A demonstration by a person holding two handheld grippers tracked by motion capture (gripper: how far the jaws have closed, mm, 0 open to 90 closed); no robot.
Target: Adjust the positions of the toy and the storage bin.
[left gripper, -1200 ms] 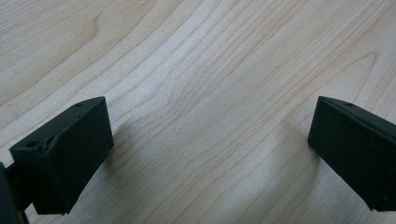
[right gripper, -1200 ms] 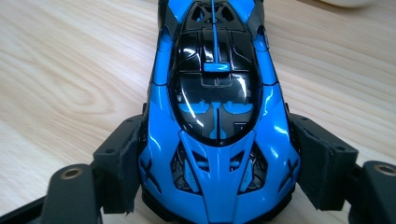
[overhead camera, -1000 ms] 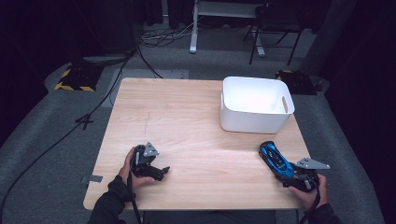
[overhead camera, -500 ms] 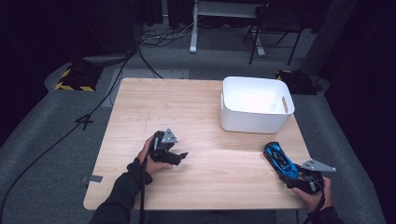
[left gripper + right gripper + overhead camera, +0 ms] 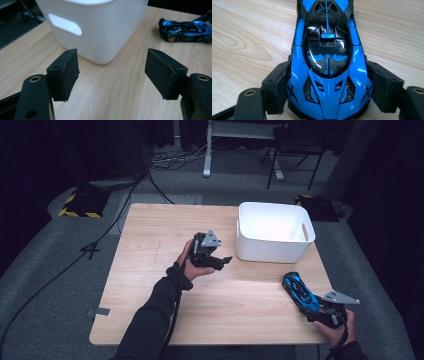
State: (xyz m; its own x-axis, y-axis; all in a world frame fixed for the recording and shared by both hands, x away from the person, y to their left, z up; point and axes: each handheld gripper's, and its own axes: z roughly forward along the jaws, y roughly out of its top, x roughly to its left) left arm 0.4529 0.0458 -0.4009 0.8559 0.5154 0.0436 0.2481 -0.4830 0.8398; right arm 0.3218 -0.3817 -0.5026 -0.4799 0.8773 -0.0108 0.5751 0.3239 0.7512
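Nowhere does readable writing show on the blue toy car (image 5: 328, 62), whose rear is cut off between the right gripper's (image 5: 320, 307) pads clamping its sides, near the white bin (image 5: 274, 232). Just beside that bin, the left gripper (image 5: 112, 72) hangs over the surface (image 5: 150, 250), its jaws apart, having just been closing on nothing.

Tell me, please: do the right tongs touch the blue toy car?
Touching. In the right gripper view the black pads of the right tongs press on both sides of the glossy blue and black toy car, with no gap visible.
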